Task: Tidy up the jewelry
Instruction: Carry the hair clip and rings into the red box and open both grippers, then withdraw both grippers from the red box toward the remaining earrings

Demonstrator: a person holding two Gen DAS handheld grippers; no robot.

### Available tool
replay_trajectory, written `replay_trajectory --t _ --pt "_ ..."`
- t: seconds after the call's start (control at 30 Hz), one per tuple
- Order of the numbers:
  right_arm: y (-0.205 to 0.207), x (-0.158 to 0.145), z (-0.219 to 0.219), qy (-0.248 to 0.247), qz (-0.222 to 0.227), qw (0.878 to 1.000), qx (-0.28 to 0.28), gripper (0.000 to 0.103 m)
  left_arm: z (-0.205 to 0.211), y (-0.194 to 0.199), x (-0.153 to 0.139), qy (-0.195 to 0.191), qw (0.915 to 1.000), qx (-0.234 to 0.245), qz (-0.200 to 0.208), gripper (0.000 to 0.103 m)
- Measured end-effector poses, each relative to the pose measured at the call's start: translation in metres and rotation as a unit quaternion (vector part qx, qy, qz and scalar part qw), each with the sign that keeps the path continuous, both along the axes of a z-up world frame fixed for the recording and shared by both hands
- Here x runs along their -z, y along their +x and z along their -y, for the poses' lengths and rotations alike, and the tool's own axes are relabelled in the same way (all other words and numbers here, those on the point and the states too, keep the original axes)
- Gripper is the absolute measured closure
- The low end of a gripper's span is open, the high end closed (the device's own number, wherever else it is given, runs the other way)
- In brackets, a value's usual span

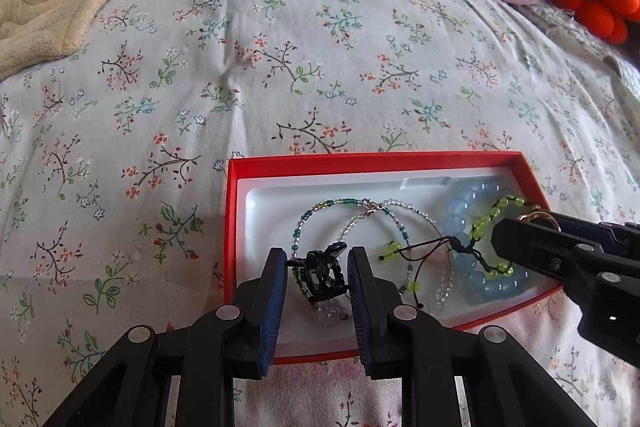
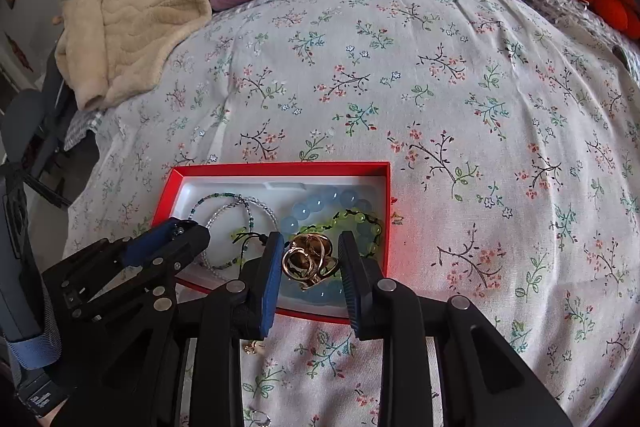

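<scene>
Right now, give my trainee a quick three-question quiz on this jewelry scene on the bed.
1. True or false: the red cardboard box holds a pale blue bead bracelet.
2. Which gripper holds the gold-coloured metal rings: A left, B right?
3. Fill in: the left gripper holds a small ____ clip.

Key: 1 true. 2 B, the right gripper. 3 black.

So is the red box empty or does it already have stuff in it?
Not empty: the red box holds several beaded bracelets on its white insert.
</scene>
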State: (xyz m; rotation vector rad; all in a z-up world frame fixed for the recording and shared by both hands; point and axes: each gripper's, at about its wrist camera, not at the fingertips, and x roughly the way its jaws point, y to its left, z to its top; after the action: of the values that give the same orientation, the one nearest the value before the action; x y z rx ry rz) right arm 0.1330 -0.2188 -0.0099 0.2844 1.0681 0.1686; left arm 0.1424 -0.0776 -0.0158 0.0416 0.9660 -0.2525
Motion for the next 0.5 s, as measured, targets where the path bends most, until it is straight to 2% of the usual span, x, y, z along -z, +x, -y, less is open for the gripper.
replay_trajectory --t 0.3,0.43,0.5 --pt "-0.001 -0.001 0.005 0.012 -0.005 1.000 0.003 0.072 0.004 -0.004 -0.001 0.015 0.9999 0.008 0.002 0.076" --pt "-0.005 -0.006 0.007 0.016 -0.003 1.000 0.006 0.060 0.005 -0.010 -0.003 0.027 0.9995 0.014 0.006 0.066" --pt "-0.008 -0.010 0.008 0.017 -0.001 1.000 0.008 0.058 0.005 -0.013 -0.005 0.032 0.9993 0.017 0.007 0.064"
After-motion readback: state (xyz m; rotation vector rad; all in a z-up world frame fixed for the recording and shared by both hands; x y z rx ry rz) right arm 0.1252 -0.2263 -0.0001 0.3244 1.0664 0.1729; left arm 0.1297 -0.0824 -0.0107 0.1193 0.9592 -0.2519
